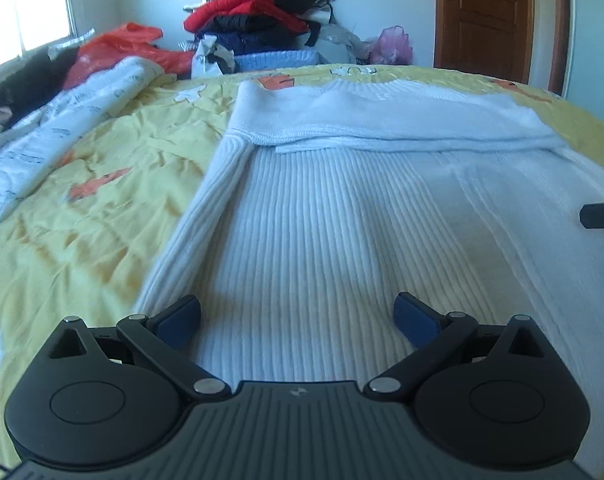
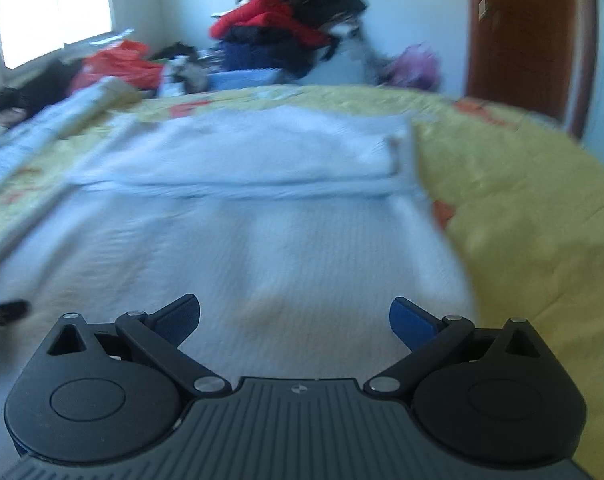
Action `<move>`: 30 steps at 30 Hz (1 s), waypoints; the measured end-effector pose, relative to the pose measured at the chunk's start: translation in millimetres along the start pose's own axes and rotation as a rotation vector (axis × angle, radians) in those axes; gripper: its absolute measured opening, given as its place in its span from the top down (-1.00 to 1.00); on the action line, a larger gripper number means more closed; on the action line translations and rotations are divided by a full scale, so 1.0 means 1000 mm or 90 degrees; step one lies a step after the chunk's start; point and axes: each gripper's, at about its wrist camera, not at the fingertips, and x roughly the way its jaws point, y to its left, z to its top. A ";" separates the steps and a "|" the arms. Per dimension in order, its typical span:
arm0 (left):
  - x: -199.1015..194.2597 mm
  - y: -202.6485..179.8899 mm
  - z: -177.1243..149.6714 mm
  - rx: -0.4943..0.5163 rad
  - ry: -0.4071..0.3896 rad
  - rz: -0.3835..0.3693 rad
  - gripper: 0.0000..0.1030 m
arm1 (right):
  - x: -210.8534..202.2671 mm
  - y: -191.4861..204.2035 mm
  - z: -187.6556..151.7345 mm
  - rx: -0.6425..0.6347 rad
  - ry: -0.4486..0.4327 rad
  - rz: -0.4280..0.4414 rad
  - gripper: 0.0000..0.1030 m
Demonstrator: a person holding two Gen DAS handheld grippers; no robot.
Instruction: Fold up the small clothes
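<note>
Left gripper [image 1: 297,318]: jaws spread wide, blue pads far apart, nothing between them. It sits low over the near end of the white ribbed sweater [image 1: 322,216]; whether the pads touch the knit cannot be told.

Left gripper pose: pointing forward along the sweater toward the far wall, roughly level, over the garment's left half, with the sweater's left edge just left of the left pad.

Right gripper [image 2: 294,320]: jaws equally wide, empty. It hangs over the near end of the white ribbed sweater [image 2: 261,248], toward its right half. This view is motion-blurred; contact cannot be told.

Other tool: a dark part shows at the right edge of the left view and at the left edge of the right view, likely the opposite gripper.

Sweater: lies flat on the yellow bedspread [image 1: 81,216], ribs running near to far. Sleeves are folded across the far part, forming a horizontal band.

Bedspread: yellow with orange figures, wrinkled to the left.

Left of sweater: white printed cloth [image 1: 61,120], bunched.

Far side: clothes pile [image 1: 261,12] with red and dark garments against the wall; brown door [image 1: 486,16] at far right; window at far left.
</note>
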 end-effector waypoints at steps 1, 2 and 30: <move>-0.004 -0.001 -0.005 0.003 -0.005 0.002 -1.00 | -0.002 0.001 -0.005 -0.001 0.013 0.010 -1.00; -0.005 0.000 -0.007 0.002 -0.008 0.002 -1.00 | 0.000 0.003 -0.010 -0.009 0.031 0.007 -0.95; -0.066 0.090 -0.051 -0.101 0.104 -0.003 -0.51 | -0.107 -0.076 -0.072 0.126 0.132 0.061 -0.25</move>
